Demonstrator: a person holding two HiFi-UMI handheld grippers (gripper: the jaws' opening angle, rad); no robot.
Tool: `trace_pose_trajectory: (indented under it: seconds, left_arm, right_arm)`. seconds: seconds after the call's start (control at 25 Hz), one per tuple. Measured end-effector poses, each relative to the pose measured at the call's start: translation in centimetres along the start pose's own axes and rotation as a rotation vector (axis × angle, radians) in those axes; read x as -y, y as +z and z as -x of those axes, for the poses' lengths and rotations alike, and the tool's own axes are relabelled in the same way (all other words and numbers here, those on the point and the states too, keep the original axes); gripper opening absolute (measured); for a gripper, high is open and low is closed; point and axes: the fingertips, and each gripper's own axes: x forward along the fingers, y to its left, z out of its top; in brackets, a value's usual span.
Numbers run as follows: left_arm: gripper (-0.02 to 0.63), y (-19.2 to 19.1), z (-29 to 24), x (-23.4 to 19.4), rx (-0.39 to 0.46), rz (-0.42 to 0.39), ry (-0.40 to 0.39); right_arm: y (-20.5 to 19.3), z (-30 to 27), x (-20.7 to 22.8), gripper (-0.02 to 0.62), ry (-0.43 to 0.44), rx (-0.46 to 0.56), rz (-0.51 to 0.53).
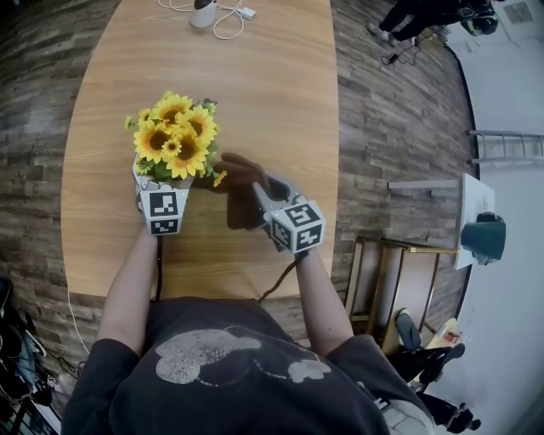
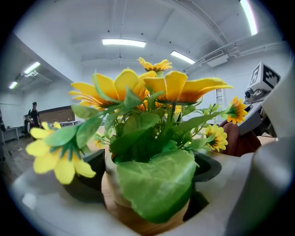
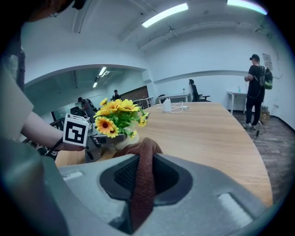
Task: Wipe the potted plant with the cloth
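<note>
The potted plant, yellow sunflowers (image 1: 174, 136) in a pale pot (image 1: 172, 182), stands on the wooden table (image 1: 263, 93). My left gripper (image 1: 166, 183) reaches it from the near side. In the left gripper view the pot (image 2: 115, 207) sits between the wide jaws of the left gripper (image 2: 147, 173). The dark pads (image 2: 85, 177) stand close by its sides, and a big leaf (image 2: 159, 184) hides the right contact. My right gripper (image 1: 257, 194) is shut on a brown cloth (image 1: 238, 174), just right of the pot. That cloth (image 3: 146, 152) hangs pinched in the right gripper (image 3: 144, 173), near the blooms (image 3: 115, 113).
A white object with a coiled cable (image 1: 204, 13) lies at the table's far end. The table's near edge runs just below my hands. A metal-frame stand (image 1: 399, 280) is on the floor to the right. Several people (image 3: 256, 87) stand in the room beyond the table.
</note>
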Motion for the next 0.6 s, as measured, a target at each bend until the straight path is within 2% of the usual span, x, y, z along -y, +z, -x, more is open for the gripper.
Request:
trace_pose_trajectory:
  seconds: [0.12,0.24,0.4,0.6]
  left_arm:
    - [0.592,0.0,0.6,0.5,0.011,-0.02,-0.075]
    - [0.592,-0.4,1.8,1.6,0.018,-0.052,-0.192]
    - [0.592,-1.2,4.6,3.1,0.02,-0.101,-0.323]
    - [0.591,-1.8,7.4,4.4,0.022,-0.144,-0.399]
  right_arm:
    - [0.0,-0.6,-2.7,0.051,0.103,-0.011,0.054]
    - [-0.4,-1.5,-5.3,0.051,0.179,-0.024,0.121]
    - [-0.9,-2.7,-7.3,0.051,0.211,-0.027,0.131]
    - [-1.5,-4.0,-9.0,0.051,0.236,-0.02,0.076]
